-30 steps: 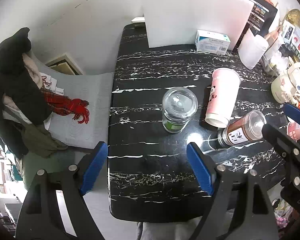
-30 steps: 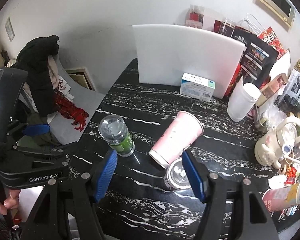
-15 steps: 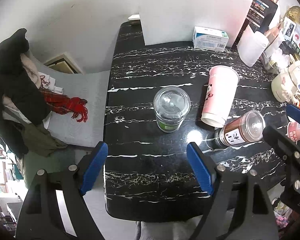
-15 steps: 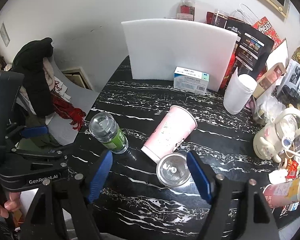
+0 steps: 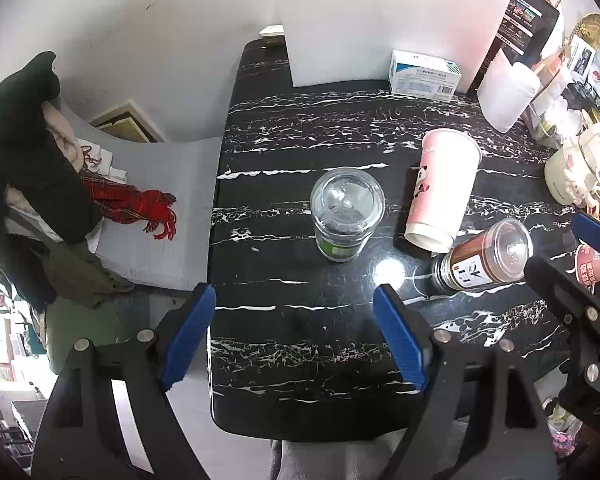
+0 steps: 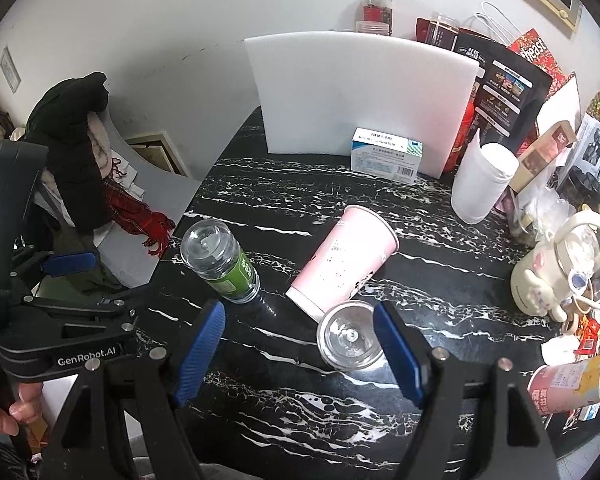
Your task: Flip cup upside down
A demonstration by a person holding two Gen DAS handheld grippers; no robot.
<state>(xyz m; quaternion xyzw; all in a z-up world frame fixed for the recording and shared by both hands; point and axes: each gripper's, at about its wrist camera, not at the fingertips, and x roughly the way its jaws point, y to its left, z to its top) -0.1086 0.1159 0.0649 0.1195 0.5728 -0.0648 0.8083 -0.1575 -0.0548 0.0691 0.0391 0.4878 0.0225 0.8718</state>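
A pink paper cup (image 5: 444, 188) with a panda print stands on the black marble table (image 5: 300, 344), wide end up, narrow white-rimmed base down; it also shows in the right wrist view (image 6: 344, 260). My left gripper (image 5: 293, 334) is open and empty, above the table's near edge, well short of the cup. My right gripper (image 6: 300, 356) is open and empty, hovering near the front of the table; the cup lies just beyond its fingers.
A green-label jar (image 5: 346, 214) stands left of the cup (image 6: 219, 260). A brown spice jar (image 5: 484, 256) with a clear lid (image 6: 350, 336) sits against the cup's base. A white foam board (image 6: 360, 92), a medicine box (image 6: 386, 154), a white tumbler (image 6: 482, 182) and a teapot (image 6: 560, 264) stand behind and right.
Both grippers have pulled back and up, so the table objects sit farther off. Nothing on the table has moved. Both grippers stay open.
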